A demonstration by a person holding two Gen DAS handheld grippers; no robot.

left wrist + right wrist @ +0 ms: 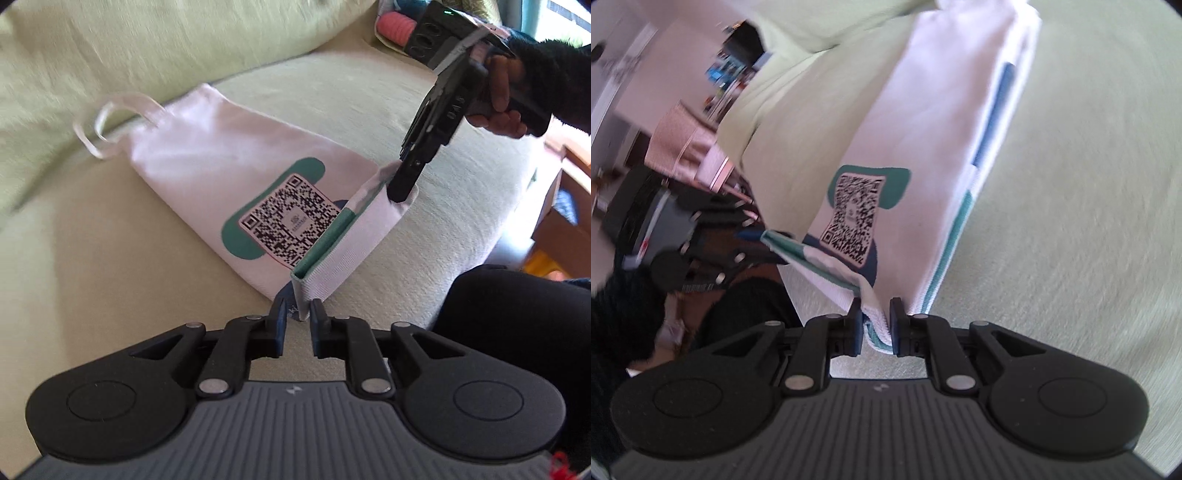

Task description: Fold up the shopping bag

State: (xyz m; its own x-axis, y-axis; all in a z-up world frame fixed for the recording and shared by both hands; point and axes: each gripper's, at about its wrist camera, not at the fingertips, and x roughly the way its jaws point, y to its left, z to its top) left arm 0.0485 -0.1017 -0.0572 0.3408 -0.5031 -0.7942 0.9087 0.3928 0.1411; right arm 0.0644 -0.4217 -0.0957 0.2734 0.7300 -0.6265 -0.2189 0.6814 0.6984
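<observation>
From the left wrist we see our left gripper almost closed, pinching the near corner of the white shopping bag, which lies flat on the pale green sofa – its handles far away, free cushion on both sides. The right gripper holds the other corner of the lifted bottom edge. From the right wrist, that gripper is clamped narrowly on the fabric edge – only here the room behind appears.
</observation>
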